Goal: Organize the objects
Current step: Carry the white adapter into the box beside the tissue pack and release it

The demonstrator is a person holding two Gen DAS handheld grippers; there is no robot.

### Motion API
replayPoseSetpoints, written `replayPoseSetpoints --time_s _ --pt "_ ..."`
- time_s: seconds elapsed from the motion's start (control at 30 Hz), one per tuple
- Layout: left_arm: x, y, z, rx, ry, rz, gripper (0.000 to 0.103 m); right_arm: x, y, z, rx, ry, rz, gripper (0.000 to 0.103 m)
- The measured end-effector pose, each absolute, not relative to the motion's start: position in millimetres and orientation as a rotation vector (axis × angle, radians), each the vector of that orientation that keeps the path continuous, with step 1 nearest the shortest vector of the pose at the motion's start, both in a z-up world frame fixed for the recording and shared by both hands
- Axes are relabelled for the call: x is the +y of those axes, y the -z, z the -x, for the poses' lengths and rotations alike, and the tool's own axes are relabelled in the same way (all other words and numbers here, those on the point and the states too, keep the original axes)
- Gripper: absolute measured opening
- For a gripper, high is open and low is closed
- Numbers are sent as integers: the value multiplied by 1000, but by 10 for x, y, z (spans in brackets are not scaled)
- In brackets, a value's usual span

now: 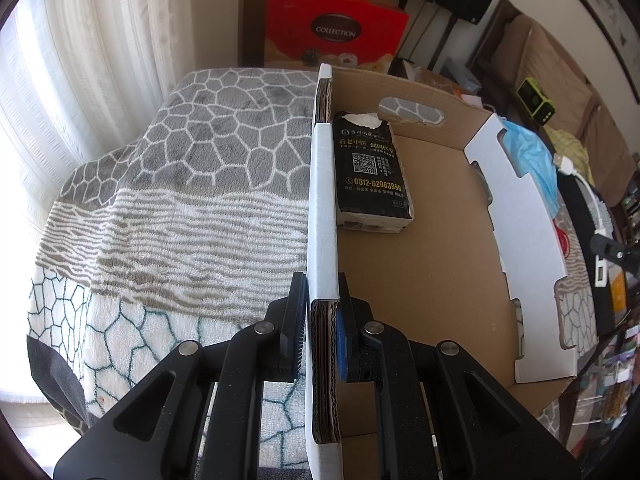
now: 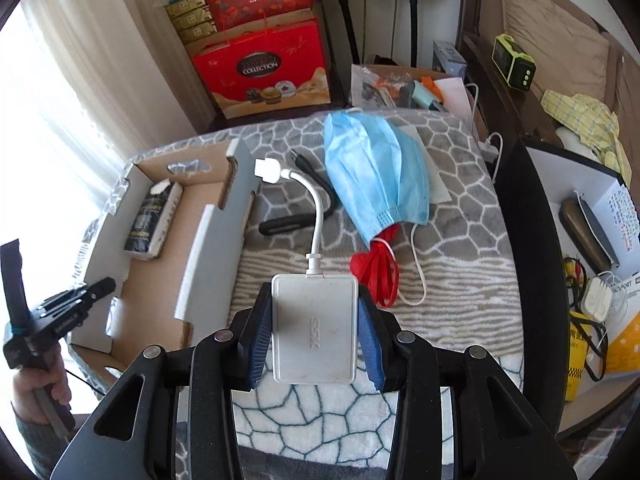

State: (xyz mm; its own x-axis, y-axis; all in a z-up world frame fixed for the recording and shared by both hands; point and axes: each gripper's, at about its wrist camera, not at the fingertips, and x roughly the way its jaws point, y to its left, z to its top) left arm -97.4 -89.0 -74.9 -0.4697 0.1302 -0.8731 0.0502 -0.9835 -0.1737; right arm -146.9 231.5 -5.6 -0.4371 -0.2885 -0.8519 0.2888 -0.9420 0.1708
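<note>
Two claws are at work over a blanket-covered tabletop [image 2: 460, 240]. The right claw [image 2: 316, 334] is closed on a white card reader [image 2: 315, 328], its blue pads pressed against the reader's two long sides, so the device sits squarely between the fingers with its short white cable [image 2: 316, 216] curving away ahead and ending in a white plug [image 2: 269, 171]. The reader is held above the blanket, just right of a cardboard box [image 2: 160, 280]. The left claw [image 1: 323, 312] is clamped on the box's near side wall [image 1: 323, 208], one finger outside and one inside, gripping the folded corrugated edge. Inside the box [image 1: 432, 264], a black pack of tissues [image 1: 374, 172] with a QR code and yellow phone number lies flat against that gripped wall, toward the far end under the handle cut-out; the remaining box floor visible is bare cardboard. In the right wrist view the same pack [image 2: 150, 220] sits along the box's left wall. On the blanket to the right of the box lie a blue face mask [image 2: 372, 176], a bundle of red ribbon [image 2: 376, 272] touching the mask's lower edge, and a black cable [image 2: 296, 216] just beside the box's right wall. Red gift boxes [image 2: 264, 68] stand beyond the tabletop.
</note>
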Motion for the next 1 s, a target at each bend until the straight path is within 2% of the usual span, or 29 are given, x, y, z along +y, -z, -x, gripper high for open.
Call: replayPoseSetpoints --time_s 0.3,0.47,0.73,1.0 --pt "-891 748 974 -272 -2641 1593 11 1731 -228 1465 12 2273 -1365 39" --pt "-896 749 973 -275 -2640 1593 11 1310 -72 1432 59 2204 -1391 39" --pt "-892 748 974 -276 -2640 1592 11 956 318 1470 8 2119 -1493 39" --pt "-882 752 972 -277 -2640 1588 12 830 457 1363 142 2179 -1517 39"
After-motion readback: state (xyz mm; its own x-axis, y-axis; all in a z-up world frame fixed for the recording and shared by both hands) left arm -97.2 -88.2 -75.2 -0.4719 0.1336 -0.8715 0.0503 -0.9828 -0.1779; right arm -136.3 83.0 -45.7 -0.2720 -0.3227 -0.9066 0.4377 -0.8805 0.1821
